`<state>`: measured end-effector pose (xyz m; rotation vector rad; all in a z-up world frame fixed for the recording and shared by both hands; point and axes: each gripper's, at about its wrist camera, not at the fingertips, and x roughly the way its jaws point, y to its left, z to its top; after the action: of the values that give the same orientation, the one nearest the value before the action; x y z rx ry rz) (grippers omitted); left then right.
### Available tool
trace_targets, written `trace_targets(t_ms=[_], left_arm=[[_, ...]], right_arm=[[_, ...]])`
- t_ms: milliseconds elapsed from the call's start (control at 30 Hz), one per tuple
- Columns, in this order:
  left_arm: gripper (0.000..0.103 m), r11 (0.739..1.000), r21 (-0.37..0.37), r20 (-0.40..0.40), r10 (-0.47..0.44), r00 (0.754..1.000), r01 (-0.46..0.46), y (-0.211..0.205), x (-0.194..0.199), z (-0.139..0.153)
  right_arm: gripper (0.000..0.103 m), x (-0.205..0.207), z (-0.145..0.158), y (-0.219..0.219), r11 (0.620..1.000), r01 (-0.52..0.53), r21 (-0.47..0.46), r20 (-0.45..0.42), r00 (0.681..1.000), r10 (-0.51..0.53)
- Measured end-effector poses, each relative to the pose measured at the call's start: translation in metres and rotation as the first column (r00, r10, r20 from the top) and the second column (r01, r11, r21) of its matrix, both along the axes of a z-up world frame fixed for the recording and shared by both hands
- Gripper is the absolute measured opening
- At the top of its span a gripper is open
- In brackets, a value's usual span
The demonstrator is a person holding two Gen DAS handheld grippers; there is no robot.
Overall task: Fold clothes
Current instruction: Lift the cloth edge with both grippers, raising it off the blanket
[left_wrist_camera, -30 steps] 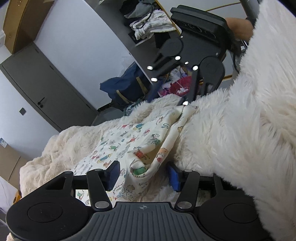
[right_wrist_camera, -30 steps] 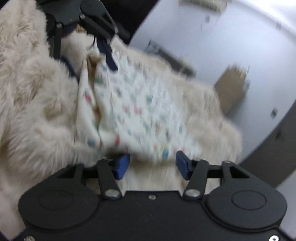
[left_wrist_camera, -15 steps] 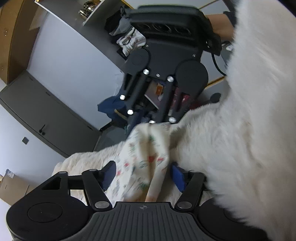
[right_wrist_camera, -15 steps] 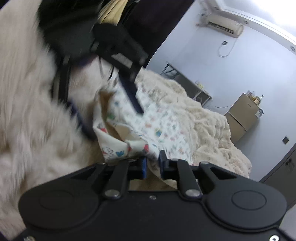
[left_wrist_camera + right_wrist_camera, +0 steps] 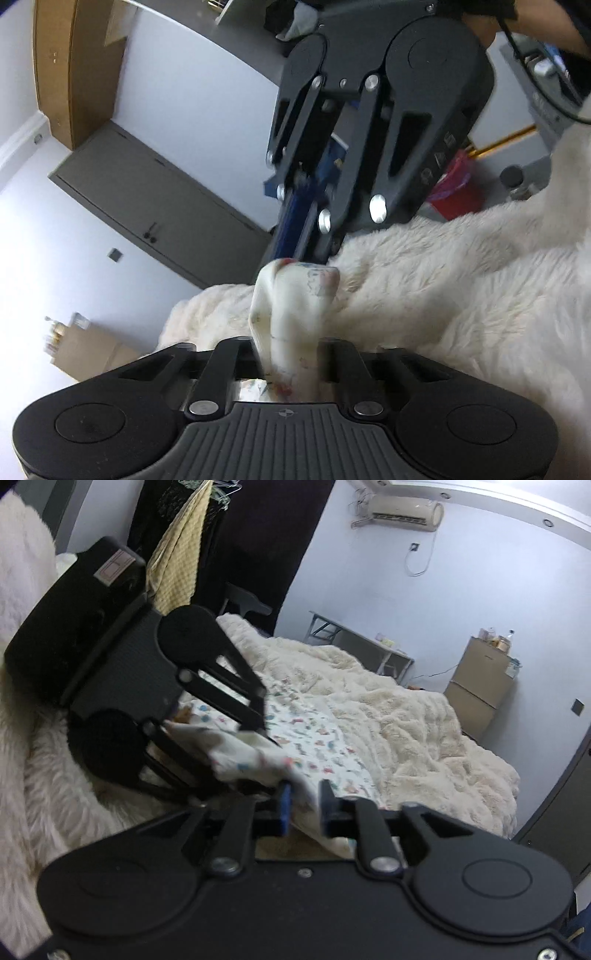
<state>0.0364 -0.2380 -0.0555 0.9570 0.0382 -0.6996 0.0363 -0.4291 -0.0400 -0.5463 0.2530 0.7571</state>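
Pale bluish-white walls (image 5: 480, 576) w/ AC unit (image 5: 397, 511) up near ceiling. Bed under fluffy cream blanket (image 5: 424, 723). Grey desk (image 5: 360, 642) at far wall, tan cabinet (image 5: 478, 686) in corner beside it. Grey door (image 5: 155, 206), wooden wardrobe (image 5: 74, 70). Dark curtain (image 5: 258, 535) behind bed. Even indoor light.

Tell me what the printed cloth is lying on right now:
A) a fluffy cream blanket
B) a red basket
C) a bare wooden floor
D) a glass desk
A: in the right wrist view the printed cloth spreads over the fluffy cream blanket.
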Motion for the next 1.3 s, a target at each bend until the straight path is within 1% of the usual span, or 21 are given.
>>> trace_targets(t_ms=[33, 133, 233, 300, 433, 467, 500, 533, 567, 600, 633, 667, 767, 833, 900, 933, 1000, 1067, 1133, 1233, 1300], left_arm=[[0.007, 1.000, -0.025, -0.005, -0.008, 1.000, 0.008, 0.008, 0.000, 0.008], [0.007, 0.996, -0.083, -0.024, -0.024, 0.999, 0.022, 0.029, 0.002, 0.030], [0.007, 0.992, -0.124, -0.049, -0.038, 0.998, 0.031, 0.054, 0.003, 0.054], [0.007, 0.988, -0.150, -0.067, -0.041, 0.997, 0.030, 0.071, 0.005, 0.068], [0.007, 0.985, -0.172, -0.074, -0.041, 0.996, 0.027, 0.093, 0.002, 0.089], [0.007, 0.984, -0.174, -0.072, -0.042, 0.997, 0.029, 0.100, 0.000, 0.093], [0.007, 0.984, -0.177, -0.067, -0.037, 0.997, 0.025, 0.106, -0.002, 0.097], [0.007, 0.983, -0.181, -0.062, -0.032, 0.998, 0.021, 0.112, -0.003, 0.101], [0.007, 0.983, -0.185, -0.058, -0.027, 0.998, 0.016, 0.119, -0.005, 0.106], [0.007, 0.980, -0.197, -0.062, -0.022, 0.998, 0.010, 0.128, -0.004, 0.112], [0.007, 0.978, -0.209, -0.065, -0.017, 0.998, 0.003, 0.137, -0.004, 0.119], [0.007, 0.976, -0.219, -0.069, -0.013, 0.998, -0.003, 0.145, -0.004, 0.124], [0.007, 0.967, -0.253, -0.069, -0.006, 0.998, -0.012, 0.177, 0.005, 0.147], [0.007, 0.968, -0.252, -0.060, -0.004, 0.998, -0.011, 0.199, 0.012, 0.164], [0.008, 0.969, -0.248, -0.032, -0.013, 0.999, 0.004, 0.221, 0.024, 0.181], [0.008, 0.969, -0.247, -0.011, -0.012, 1.000, 0.008, 0.237, 0.034, 0.194], [0.008, 0.965, -0.263, -0.001, 0.007, 1.000, -0.007, 0.263, 0.053, 0.222], [0.007, 0.961, -0.277, 0.015, 0.029, 0.999, -0.024, 0.283, 0.073, 0.250], [0.007, 0.957, -0.285, 0.038, 0.057, 0.998, -0.044, 0.300, 0.096, 0.280], [0.007, 0.953, -0.286, 0.050, 0.123, 0.991, -0.103, 0.315, 0.145, 0.315], [0.007, 0.948, -0.290, 0.053, 0.153, 0.987, -0.132, 0.320, 0.170, 0.330]], right_arm=[[0.061, 0.001, -0.003, -0.004, 0.999, 0.037, -0.033, 0.018, 0.999, -0.036], [0.064, 0.004, -0.021, 0.001, 0.982, 0.047, -0.180, 0.071, 0.997, -0.035], [0.065, 0.015, -0.040, 0.016, 0.943, 0.022, -0.332, 0.136, 0.990, 0.025], [0.065, 0.028, -0.042, 0.026, 0.941, 0.011, -0.339, 0.160, 0.986, 0.046], [0.064, 0.058, -0.047, 0.049, 0.959, -0.012, -0.283, 0.233, 0.969, 0.081], [0.063, 0.065, -0.049, 0.055, 0.957, -0.026, -0.288, 0.234, 0.967, 0.097], [0.058, 0.072, -0.051, 0.061, 0.950, -0.042, -0.309, 0.220, 0.969, 0.114], [0.046, 0.079, -0.052, 0.067, 0.942, -0.058, -0.329, 0.206, 0.970, 0.131], [0.039, 0.083, -0.053, 0.070, 0.937, -0.070, -0.343, 0.192, 0.971, 0.143], [0.024, 0.087, -0.050, 0.072, 0.932, -0.088, -0.351, 0.163, 0.975, 0.153], [0.004, 0.092, -0.044, 0.075, 0.927, -0.112, -0.359, 0.121, 0.979, 0.166], [0.005, 0.095, -0.039, 0.076, 0.925, -0.126, -0.358, 0.098, 0.980, 0.172], [0.004, 0.096, -0.010, 0.079, 0.940, -0.132, -0.314, 0.100, 0.980, 0.171], [0.003, 0.097, 0.021, 0.081, 0.945, -0.118, -0.305, 0.148, 0.974, 0.169], [0.003, 0.102, 0.062, 0.085, 0.951, -0.102, -0.291, 0.193, 0.967, 0.163], [0.003, 0.105, 0.083, 0.087, 0.954, -0.095, -0.283, 0.216, 0.963, 0.160], [0.003, 0.114, 0.144, 0.102, 0.953, -0.102, -0.286, 0.263, 0.948, 0.181], [0.003, 0.122, 0.174, 0.117, 0.947, -0.095, -0.306, 0.293, 0.937, 0.188], [0.003, 0.139, 0.216, 0.144, 0.939, -0.064, -0.339, 0.328, 0.927, 0.182], [0.003, 0.164, 0.253, 0.172, 0.934, -0.008, -0.358, 0.353, 0.925, 0.143], [0.003, 0.181, 0.273, 0.191, 0.929, 0.062, -0.365, 0.384, 0.919, 0.090]])
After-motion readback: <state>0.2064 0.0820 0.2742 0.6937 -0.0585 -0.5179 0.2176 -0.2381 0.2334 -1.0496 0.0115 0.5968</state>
